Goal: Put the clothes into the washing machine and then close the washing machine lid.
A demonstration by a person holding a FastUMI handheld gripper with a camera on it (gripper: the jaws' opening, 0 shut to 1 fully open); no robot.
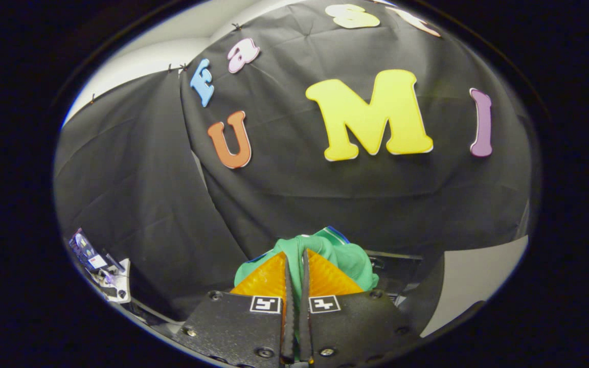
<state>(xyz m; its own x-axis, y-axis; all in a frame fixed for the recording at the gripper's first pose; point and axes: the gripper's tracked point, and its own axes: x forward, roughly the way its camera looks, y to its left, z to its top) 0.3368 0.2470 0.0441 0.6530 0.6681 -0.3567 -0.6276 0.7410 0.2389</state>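
Note:
My gripper [295, 253] is shut on a green garment [348, 255], with a thin fold of the cloth pinched between the two fingers. The cloth bunches up over and just beyond the fingertips, and a small blue-and-white patch of it shows at its top. The garment is lifted up in front of the black booth wall. A dark edge [394, 255] shows just behind the garment on its right side; whether it belongs to the washing machine is unclear.
A white surface [473, 283] lies to the right beyond the fingers. Down to the left, a small stand with devices and cables [103, 268] sits against the black cloth wall.

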